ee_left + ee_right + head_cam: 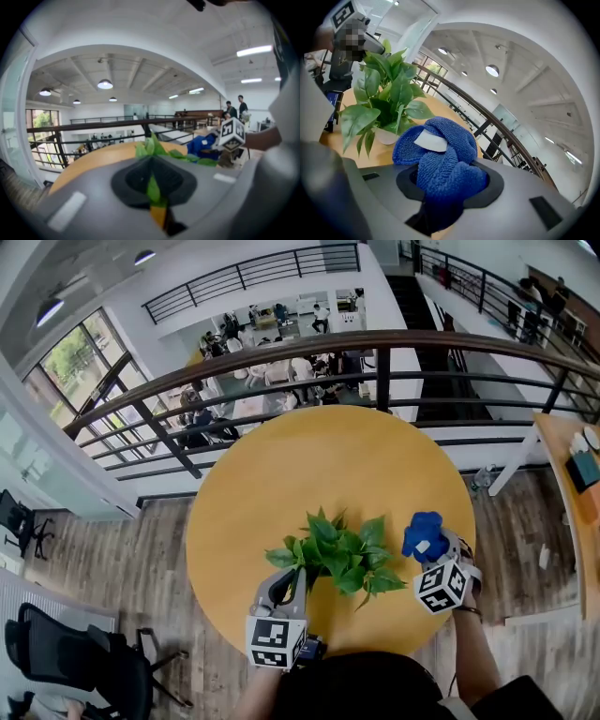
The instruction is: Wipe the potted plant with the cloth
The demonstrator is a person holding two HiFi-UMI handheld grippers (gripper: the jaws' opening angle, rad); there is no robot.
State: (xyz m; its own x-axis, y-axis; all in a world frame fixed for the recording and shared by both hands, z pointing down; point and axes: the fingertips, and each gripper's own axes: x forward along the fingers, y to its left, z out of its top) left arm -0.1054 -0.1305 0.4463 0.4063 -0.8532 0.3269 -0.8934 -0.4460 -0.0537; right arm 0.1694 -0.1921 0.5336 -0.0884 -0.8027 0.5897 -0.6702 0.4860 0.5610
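A small potted plant [338, 554] with green leaves stands on the round wooden table [281, 474] near its front edge; its white pot [386, 136] shows in the right gripper view. My left gripper [287, 585] is at the plant's left side, shut on one green leaf [153, 187]. To the plant's right, my right gripper [431, 547] is shut on a bunched blue cloth [443, 154] with a white label [431, 140]. The cloth [424, 534] hangs just right of the foliage, not touching it as far as I can tell.
The table stands beside a dark balcony railing [375, 343] with a lower floor beyond it. A black office chair [75, 662] is at the lower left, another wooden table [572, 474] at the right edge. The person's arms reach in from the bottom.
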